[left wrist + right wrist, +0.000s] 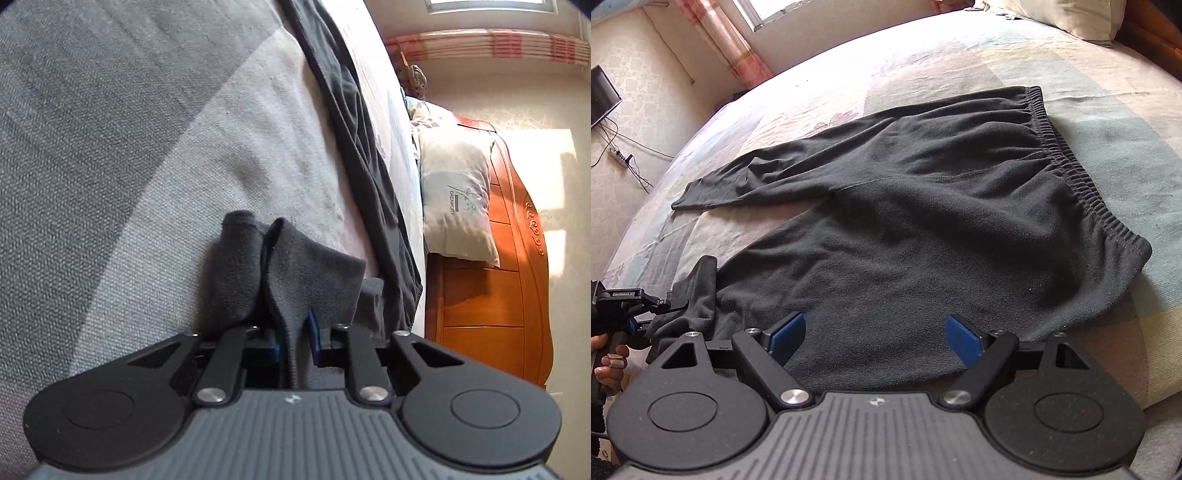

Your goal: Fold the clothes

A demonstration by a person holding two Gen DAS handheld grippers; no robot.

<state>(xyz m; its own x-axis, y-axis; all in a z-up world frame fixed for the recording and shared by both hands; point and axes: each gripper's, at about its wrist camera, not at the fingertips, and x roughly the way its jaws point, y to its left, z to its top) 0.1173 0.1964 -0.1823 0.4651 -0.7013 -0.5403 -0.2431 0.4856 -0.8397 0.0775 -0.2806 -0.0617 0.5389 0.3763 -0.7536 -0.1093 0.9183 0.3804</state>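
Trousers [923, 206], dark fleece, lie spread flat on the bed [1126, 147], long axis running from the leg ends at the left to the elastic waistband [1067, 162] at the right.

Left tongs [670, 304] sit at the left end and are pinched tight on the hem of the near leg [291, 266]; the cloth bunches up between the blue pads and stands in two folds past them. A hand [607, 363] holds their grip at the picture's edge.

Right tongs [875, 334] stand wide apart, holding nothing, just above the near edge of the seat area; the waistband lies ahead and to their right, so these tongs are the nearer to it.

Judgement: the coming fold turns on carrying the near leg across onto the far leg [750, 181].

Hidden: the near edge of the trousers under the right tongs' body; how many layers the left tongs hold cannot be told.
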